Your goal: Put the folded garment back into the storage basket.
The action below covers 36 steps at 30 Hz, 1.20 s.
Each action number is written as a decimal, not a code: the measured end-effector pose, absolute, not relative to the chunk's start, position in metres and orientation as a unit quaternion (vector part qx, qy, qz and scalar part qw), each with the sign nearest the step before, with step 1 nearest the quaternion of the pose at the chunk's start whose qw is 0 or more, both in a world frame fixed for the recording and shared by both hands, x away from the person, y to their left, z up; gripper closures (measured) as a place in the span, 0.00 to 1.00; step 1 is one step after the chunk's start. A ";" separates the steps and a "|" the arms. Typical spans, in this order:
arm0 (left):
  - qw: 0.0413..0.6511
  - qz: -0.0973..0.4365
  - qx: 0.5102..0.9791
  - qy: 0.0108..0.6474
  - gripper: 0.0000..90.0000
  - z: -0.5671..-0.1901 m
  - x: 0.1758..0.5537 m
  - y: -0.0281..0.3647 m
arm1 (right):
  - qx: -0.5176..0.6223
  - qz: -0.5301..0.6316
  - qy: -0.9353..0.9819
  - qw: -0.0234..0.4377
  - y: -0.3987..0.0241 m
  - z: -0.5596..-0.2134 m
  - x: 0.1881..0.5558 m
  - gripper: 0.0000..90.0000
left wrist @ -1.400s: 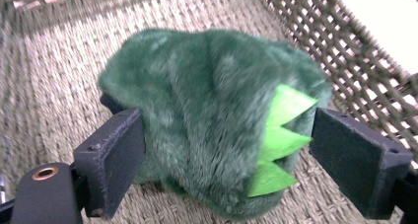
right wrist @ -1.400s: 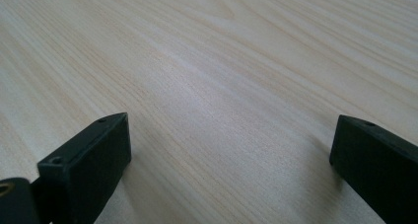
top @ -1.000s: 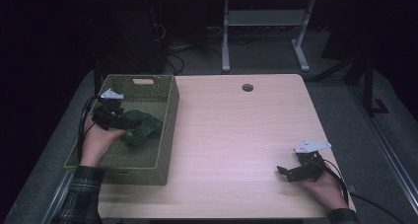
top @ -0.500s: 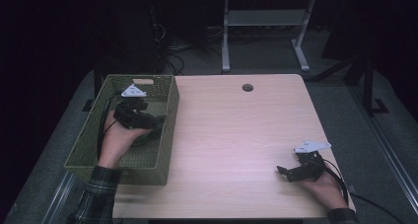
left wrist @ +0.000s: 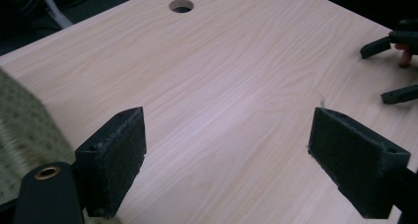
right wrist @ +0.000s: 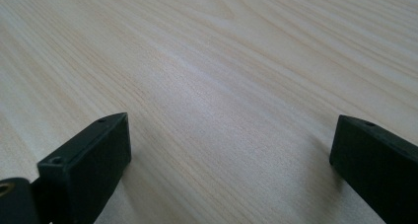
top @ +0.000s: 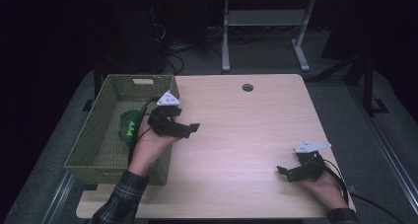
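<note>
A woven green basket (top: 91, 146) stands on the left end of the light wooden table (top: 241, 130). Inside it lies a dark green soft thing (top: 129, 125) with paler markings, partly hidden by my left hand. My left gripper (top: 191, 130) hangs just right of the basket's rim, over the table, open and empty; in the left gripper view (left wrist: 226, 150) its pads stand far apart above bare wood. My right gripper (top: 283, 172) rests low near the table's front right, open, with only wood between its pads in the right gripper view (right wrist: 231, 160).
A round cable hole (top: 247, 87) sits at the table's far edge, also seen as the hole (left wrist: 181, 6) in the left gripper view. The basket's wall (left wrist: 19, 130) is at that view's left. A metal stand (top: 266, 21) and cables lie on the dark floor beyond.
My left gripper has come up out of the basket and moved right over the table, empty; the green thing stays in the basket. The right gripper has not moved.
</note>
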<state>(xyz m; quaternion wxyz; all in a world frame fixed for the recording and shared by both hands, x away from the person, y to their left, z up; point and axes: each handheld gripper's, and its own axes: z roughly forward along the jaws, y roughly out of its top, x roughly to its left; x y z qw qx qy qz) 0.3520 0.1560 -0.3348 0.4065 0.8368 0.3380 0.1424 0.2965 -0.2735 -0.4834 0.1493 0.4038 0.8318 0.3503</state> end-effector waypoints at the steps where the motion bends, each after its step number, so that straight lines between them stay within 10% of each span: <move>1: 0.408 0.141 0.838 0.335 0.16 -0.336 0.351 0.151 | 0.404 0.350 0.832 0.149 -0.274 -0.483 0.296 0.02; 36: 0.368 0.123 0.875 0.289 0.17 -0.454 0.333 0.093 | 0.405 0.350 0.831 0.149 -0.273 -0.483 0.296 0.02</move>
